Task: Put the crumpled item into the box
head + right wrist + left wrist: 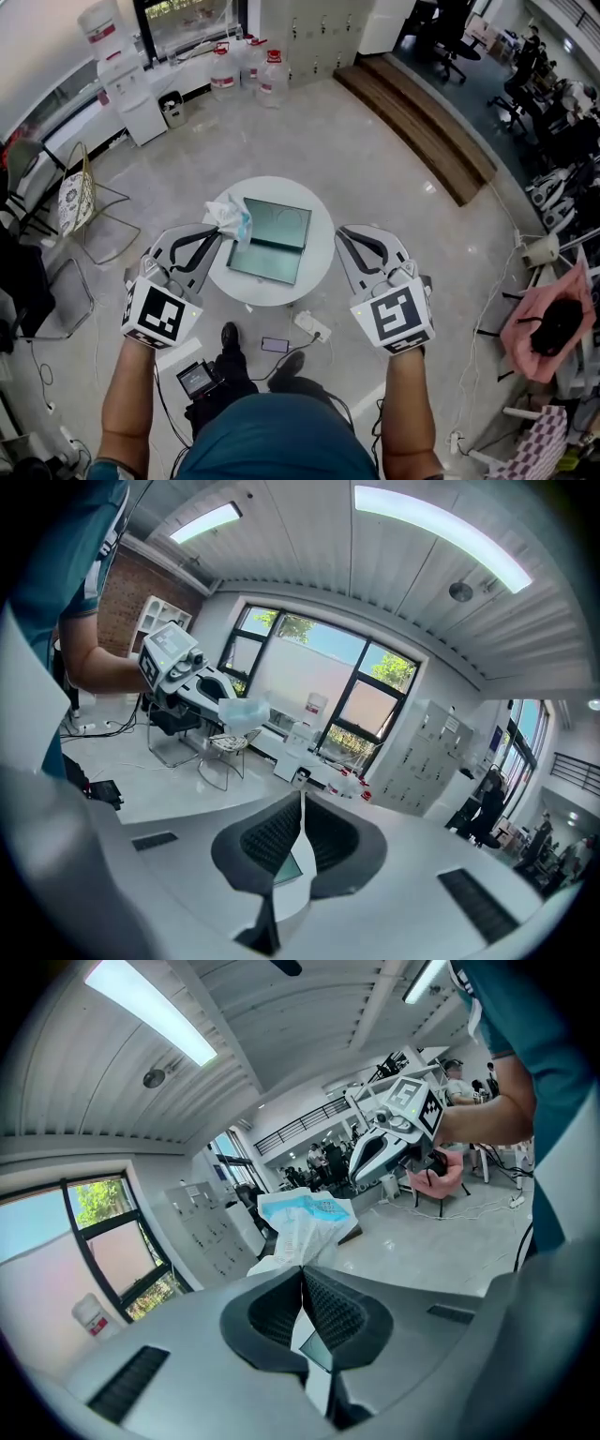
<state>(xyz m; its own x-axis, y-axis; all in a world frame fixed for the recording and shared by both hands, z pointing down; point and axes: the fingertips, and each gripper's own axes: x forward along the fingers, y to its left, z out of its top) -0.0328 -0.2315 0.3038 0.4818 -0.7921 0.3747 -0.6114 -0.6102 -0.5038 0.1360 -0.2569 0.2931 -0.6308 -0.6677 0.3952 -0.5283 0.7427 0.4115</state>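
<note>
The crumpled item (230,217), a white and light-blue wad, is pinched in my left gripper (221,232) above the left rim of the round white table (319,267). In the left gripper view the crumpled item (305,1222) sticks out past the closed jaws of the left gripper (302,1271). The box (272,242), flat, teal and lying open, sits in the middle of the table just right of the wad. My right gripper (339,232) hovers at the table's right rim, shut with nothing in it; its tips (301,795) meet in the right gripper view.
On the floor below the table lie a power strip (312,325) and a phone (275,345). A wire chair (80,202) stands to the left. Water jugs (246,70) and a dispenser (122,75) line the far wall. A wooden step (417,117) runs at the right.
</note>
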